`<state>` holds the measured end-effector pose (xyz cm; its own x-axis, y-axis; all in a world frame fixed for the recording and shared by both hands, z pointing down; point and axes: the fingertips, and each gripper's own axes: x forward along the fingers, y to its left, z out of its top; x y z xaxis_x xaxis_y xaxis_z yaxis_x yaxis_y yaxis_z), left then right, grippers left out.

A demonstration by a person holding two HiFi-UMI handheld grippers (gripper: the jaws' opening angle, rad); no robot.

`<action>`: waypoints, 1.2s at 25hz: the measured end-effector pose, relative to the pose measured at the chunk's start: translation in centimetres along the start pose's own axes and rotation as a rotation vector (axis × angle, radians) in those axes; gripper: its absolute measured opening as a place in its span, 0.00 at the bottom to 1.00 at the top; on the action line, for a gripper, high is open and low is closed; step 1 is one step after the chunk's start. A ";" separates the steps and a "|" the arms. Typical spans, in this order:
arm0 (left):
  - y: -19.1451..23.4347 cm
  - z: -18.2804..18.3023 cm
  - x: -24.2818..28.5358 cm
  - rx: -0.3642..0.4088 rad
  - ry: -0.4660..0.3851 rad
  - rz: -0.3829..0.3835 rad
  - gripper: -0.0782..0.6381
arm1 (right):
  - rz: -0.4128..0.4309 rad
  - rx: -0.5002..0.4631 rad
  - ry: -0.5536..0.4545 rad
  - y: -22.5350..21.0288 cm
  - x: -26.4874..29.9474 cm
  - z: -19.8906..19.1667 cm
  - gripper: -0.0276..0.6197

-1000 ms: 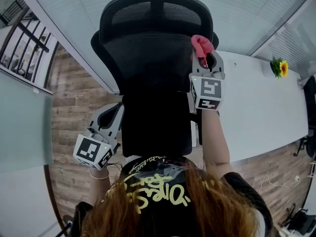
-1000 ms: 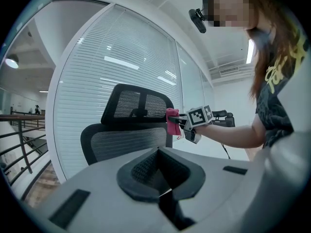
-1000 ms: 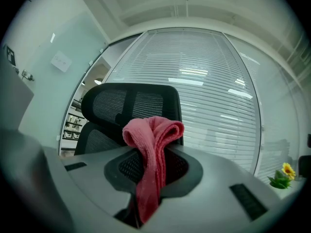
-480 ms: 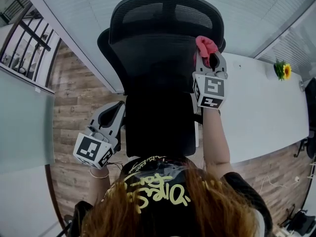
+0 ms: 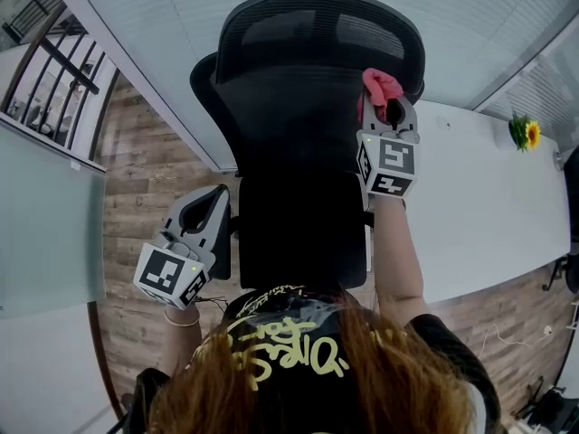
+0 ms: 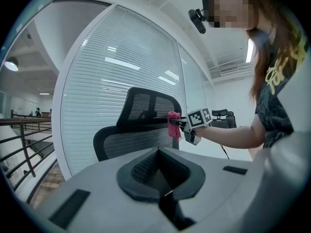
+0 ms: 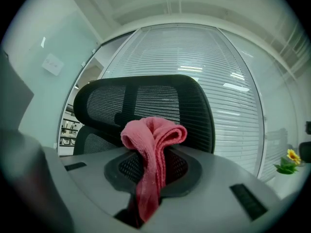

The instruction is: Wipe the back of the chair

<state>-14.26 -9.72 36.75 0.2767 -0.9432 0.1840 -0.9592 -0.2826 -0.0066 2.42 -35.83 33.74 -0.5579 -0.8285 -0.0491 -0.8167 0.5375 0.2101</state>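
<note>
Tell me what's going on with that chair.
A person stands behind a black mesh office chair with a gripper in each hand. The right gripper has its jaws shut on a folded pink cloth, held up at the upper right edge of the chair's back, where wiping would take place. The left gripper hangs low at the chair's left side, jaws together with nothing between them.

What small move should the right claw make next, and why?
Probably sweep the pink cloth leftward across the chair back: the right claw is shut on the cloth at the back's right edge, and most of the mesh lies to its left.
</note>
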 end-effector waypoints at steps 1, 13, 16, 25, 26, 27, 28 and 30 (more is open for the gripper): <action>0.1 0.0 0.0 0.002 0.002 -0.001 0.10 | 0.001 0.003 0.001 0.1 0.1 0.0 0.14; 1.1 0.0 0.1 0.008 0.010 -0.018 0.10 | 0.034 0.042 0.007 2.5 1.7 0.1 0.14; 1.5 -0.1 0.0 0.007 0.009 -0.017 0.10 | 0.043 0.043 0.009 3.2 2.1 0.1 0.14; 2.9 -0.5 -0.9 -0.001 0.010 -0.001 0.10 | 0.069 0.050 0.007 5.6 3.3 0.4 0.14; 3.1 -0.6 -1.0 -0.002 0.009 0.001 0.10 | 0.071 0.051 0.007 5.8 3.4 0.4 0.14; 3.3 -0.6 -1.1 -0.002 0.009 0.003 0.10 | 0.072 0.052 0.006 6.0 3.5 0.4 0.14; 3.4 -0.6 -1.2 -0.003 0.009 0.005 0.10 | 0.073 0.055 0.006 6.2 3.6 0.5 0.14; 3.7 -0.6 -1.3 -0.006 0.009 0.009 0.10 | 0.074 0.060 0.005 6.4 3.7 0.6 0.14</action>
<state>-18.19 -9.39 37.05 0.2676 -0.9441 0.1926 -0.9620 -0.2731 -0.0024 -5.02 -35.38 34.29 -0.6164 -0.7868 -0.0303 -0.7807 0.6057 0.1538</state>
